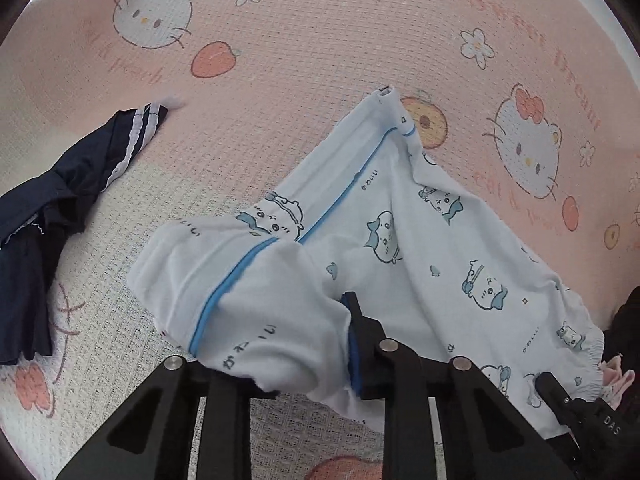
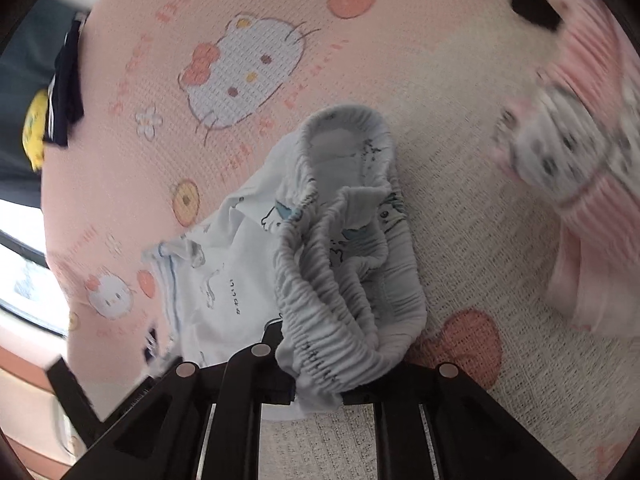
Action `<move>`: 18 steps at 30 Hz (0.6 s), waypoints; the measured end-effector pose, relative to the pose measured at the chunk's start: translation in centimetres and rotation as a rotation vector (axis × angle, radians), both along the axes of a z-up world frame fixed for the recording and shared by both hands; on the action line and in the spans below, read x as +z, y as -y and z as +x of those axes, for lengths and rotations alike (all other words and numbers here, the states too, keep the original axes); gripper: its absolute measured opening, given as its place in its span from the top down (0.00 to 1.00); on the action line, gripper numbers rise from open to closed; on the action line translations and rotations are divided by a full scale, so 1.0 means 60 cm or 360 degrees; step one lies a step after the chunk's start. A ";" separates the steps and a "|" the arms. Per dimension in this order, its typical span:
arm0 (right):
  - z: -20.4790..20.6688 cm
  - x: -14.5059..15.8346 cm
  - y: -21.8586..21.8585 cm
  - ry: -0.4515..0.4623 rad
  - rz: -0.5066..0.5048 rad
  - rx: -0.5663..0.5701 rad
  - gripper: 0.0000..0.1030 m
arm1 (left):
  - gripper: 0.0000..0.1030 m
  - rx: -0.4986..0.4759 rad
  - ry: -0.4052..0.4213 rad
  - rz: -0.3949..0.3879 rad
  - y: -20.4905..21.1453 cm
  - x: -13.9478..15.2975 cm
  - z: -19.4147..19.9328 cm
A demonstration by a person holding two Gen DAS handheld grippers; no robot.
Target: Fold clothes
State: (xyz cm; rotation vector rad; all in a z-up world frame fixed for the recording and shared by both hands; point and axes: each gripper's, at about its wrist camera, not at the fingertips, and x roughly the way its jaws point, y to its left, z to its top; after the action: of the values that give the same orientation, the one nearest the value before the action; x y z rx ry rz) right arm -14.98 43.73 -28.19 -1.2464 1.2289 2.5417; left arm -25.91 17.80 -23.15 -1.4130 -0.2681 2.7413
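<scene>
A pair of pale blue cotton pyjama trousers [image 1: 360,240], printed with small cartoon animals and piped in brighter blue, is held lifted over a bed covered by a pink and cream waffle-weave blanket [image 1: 320,40] printed with cartoon cats. In the left wrist view the trousers run from the lower centre of the frame up to the upper right of centre, where one leg end rests on the blanket; that line is the garment's long axis. The left hand-held gripper [image 1: 352,344] is closed on a leg end at lower centre, cloth draped over its fingers. In the right wrist view the gathered elastic waistband [image 2: 344,280] is bunched at centre, and the right hand-held gripper [image 2: 308,364] is clamped shut on it at lower centre, the legs trailing away to the lower left.

The garment therefore spans from one hand to the other, each equally near its own end. The coming move seems to depend on bringing the leg end to the waistband along that axis.

A dark navy garment with white stripes [image 1: 60,200] lies at the left edge, and a pink striped garment [image 2: 580,160] at the right edge is blurred.
</scene>
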 end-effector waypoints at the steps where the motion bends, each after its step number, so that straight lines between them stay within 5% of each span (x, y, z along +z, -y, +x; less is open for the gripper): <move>1: -0.005 0.006 0.007 0.0017 0.0084 0.0040 0.90 | 0.83 -0.0018 -0.0017 -0.0047 -0.008 0.003 -0.002; 7: -0.020 0.043 0.066 0.0070 0.0591 0.0238 0.90 | 0.84 -0.0134 -0.0216 -0.0364 -0.043 0.044 0.013; 18: 0.023 0.077 0.056 0.0104 0.0394 0.0336 0.90 | 0.84 -0.0188 -0.0184 -0.0333 -0.005 0.086 0.052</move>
State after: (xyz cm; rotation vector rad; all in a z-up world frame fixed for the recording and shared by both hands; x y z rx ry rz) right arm -13.62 40.34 -23.58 -1.4524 0.7769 2.6665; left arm -22.81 18.12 -17.96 -1.2583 0.1070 2.8058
